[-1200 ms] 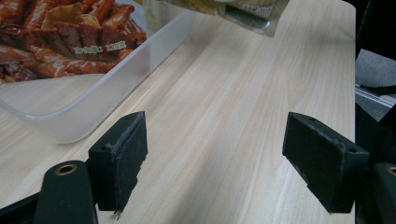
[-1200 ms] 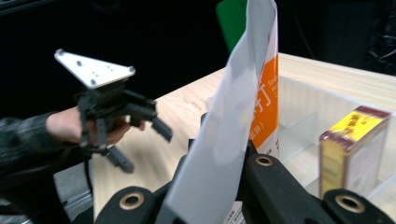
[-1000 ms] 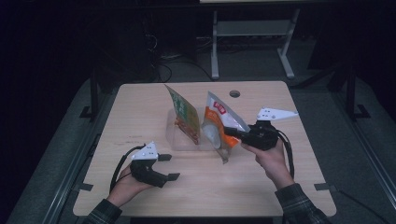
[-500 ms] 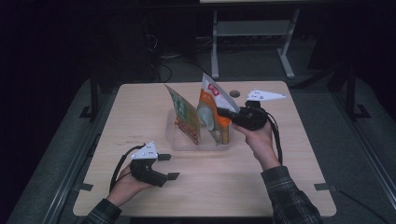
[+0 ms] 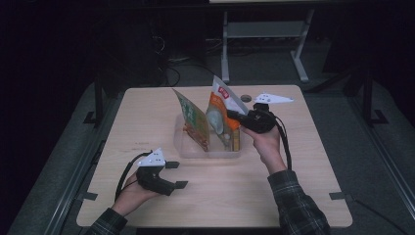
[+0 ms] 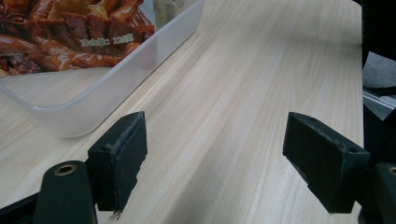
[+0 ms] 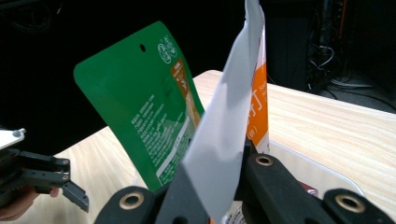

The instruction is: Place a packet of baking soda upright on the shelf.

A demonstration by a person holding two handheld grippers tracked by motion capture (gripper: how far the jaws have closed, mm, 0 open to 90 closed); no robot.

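**A:** What is on the table, and where is the packet being handled?

**B:** A light wooden table [image 5: 147, 127] holds a clear plastic tub [image 5: 188, 147] near its middle. The right gripper [image 5: 234, 115] pinches an orange and white snack pouch [image 5: 222, 105] by its side edge — the pouch stands upright with its lower end down inside the tub. A green pouch [image 5: 192, 117] leans in the tub just to its left, close beside it; whether the two touch I cannot tell.

**A:** And the tongs?

**B:** The right gripper's jaws are pressed together on the pouch, seen from its own camera as a grey-white sheet [image 7: 224, 126] rising between them. The left gripper [image 5: 177, 176] rests low on the table near the person, well apart from the tub, its pads [image 6: 119, 158] spread wide with nothing but bare wood between them.

**A:** How would the pouch handle?

**B:** Likely light and floppy — a thin film bag that bends where it is gripped. The surface looks glossy, so it may slip. The flat sealed edge seems the safest hold; squeezing the middle could crush whatever snack is inside.
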